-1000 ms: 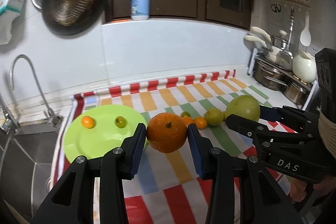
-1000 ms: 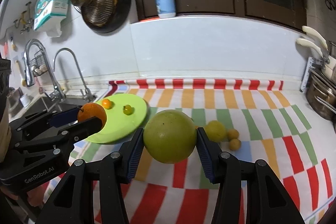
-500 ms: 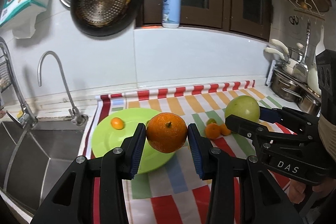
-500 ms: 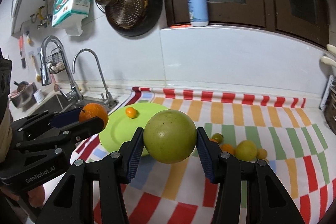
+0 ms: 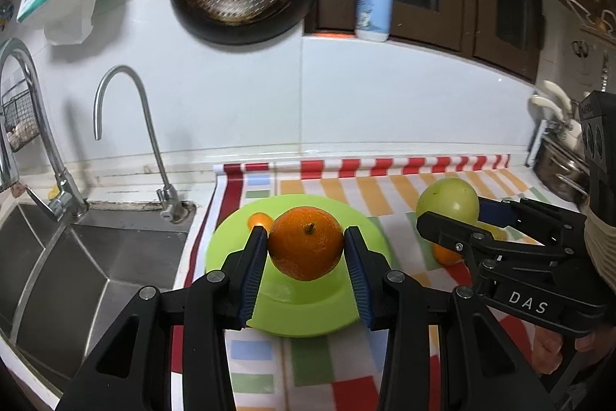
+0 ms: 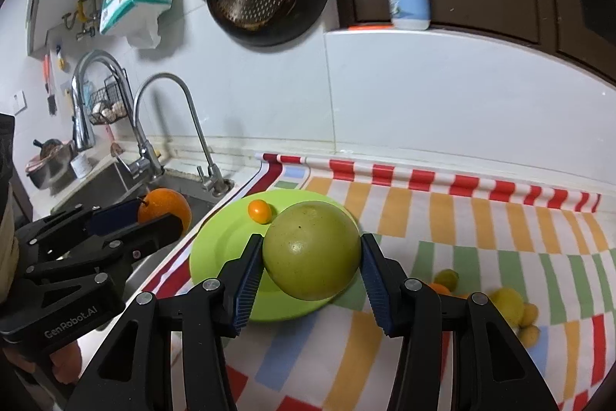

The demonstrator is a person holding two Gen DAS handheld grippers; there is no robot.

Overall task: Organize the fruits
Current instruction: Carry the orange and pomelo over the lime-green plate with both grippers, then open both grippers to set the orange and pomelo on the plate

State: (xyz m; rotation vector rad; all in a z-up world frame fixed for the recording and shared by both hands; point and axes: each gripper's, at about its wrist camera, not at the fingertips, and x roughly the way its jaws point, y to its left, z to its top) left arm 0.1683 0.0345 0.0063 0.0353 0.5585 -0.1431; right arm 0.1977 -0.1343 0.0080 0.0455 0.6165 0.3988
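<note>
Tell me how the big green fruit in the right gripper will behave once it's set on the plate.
The green fruit looks round and smooth, so it will likely roll. The green plate seems shallow; its rim may barely stop it.

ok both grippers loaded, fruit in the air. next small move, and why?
Probably lower the left gripper and set the orange on the green plate: it hangs over a bare part of the plate, beside the small orange fruit, while the right gripper holds the green fruit.
</note>
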